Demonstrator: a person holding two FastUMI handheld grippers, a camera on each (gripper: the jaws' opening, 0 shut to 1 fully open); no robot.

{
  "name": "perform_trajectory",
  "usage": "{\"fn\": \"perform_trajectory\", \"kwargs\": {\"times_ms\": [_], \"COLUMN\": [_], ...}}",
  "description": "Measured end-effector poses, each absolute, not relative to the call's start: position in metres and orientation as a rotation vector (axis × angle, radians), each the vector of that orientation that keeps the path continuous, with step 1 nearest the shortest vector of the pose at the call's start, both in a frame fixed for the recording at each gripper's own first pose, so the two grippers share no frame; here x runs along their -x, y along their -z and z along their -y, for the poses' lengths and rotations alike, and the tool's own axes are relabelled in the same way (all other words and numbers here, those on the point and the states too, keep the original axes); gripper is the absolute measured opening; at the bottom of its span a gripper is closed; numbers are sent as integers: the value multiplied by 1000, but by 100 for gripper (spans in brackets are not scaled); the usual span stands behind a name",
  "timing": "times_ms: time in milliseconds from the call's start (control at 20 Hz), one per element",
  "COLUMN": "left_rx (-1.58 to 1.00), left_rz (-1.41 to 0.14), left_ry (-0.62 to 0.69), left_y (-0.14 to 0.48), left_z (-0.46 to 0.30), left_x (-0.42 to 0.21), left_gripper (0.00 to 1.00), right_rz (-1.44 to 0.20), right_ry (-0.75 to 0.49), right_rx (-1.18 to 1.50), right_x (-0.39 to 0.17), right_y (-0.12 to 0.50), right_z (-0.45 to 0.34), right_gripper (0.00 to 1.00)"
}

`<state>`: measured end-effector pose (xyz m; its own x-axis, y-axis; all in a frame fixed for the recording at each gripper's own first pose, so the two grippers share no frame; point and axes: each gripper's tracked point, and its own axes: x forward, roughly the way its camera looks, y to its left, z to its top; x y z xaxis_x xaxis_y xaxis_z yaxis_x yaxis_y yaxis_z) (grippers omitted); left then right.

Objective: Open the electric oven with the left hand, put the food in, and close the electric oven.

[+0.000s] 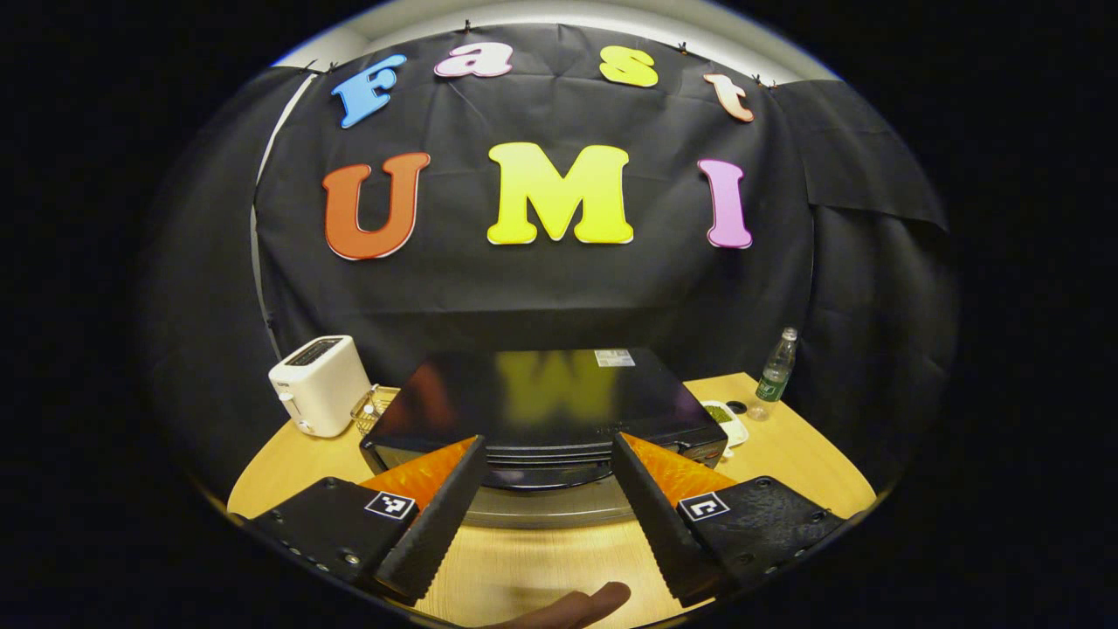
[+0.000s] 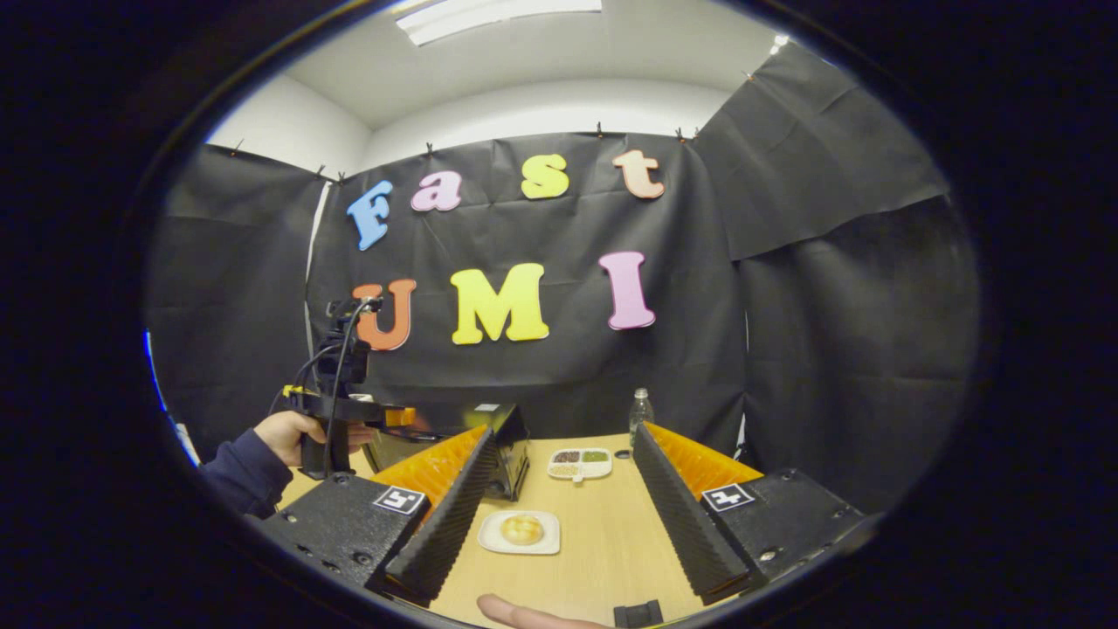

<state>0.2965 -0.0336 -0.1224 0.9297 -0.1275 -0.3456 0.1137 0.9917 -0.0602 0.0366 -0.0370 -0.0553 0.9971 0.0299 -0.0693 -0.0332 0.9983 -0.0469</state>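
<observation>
Left gripper view, black oven (image 1: 541, 411) (glossy top)

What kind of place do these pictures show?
Probably a staged recording booth set up like a kitchen: a black electric oven, a white toaster and a bun on a white plate sit on a light wooden table.

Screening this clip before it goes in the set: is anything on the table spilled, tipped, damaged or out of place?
Nothing stands out. The oven sits square on the table, the toaster and water bottle stand upright, the bun lies centred on its plate, and the divided snack tray lies flat. No spills show.
</observation>
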Motion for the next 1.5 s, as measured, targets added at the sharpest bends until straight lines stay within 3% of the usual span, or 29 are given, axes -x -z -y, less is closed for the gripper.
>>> {"fn": "perform_trajectory", "kwargs": {"times_ms": [50,100,400,450,500,1500], "left_rx": [35,34,26,33,31,29], "left_rz": [-378,-394,-440,-447,-453,-479], "left_ry": [115,115,110,108,108,103], "left_y": [130,137,151,152,152,203], "left_z": [31,31,27,27,28,30], "left_x": [-300,-304,-310,-307,-304,-200], "left_gripper": [84,94,98,88,98,97], "right_rz": [-70,-70,-66,-69,-70,-100], "right_ry": [-32,-36,-21,-16,-11,-65], "right_rx": [55,64,49,47,45,42], "right_x": [-39,-39,-40,-39,-39,-8], "right_y": [56,56,62,62,62,79], "right_z": [38,38,50,52,54,18], "right_gripper": [96,96,96,96,96,96]}}
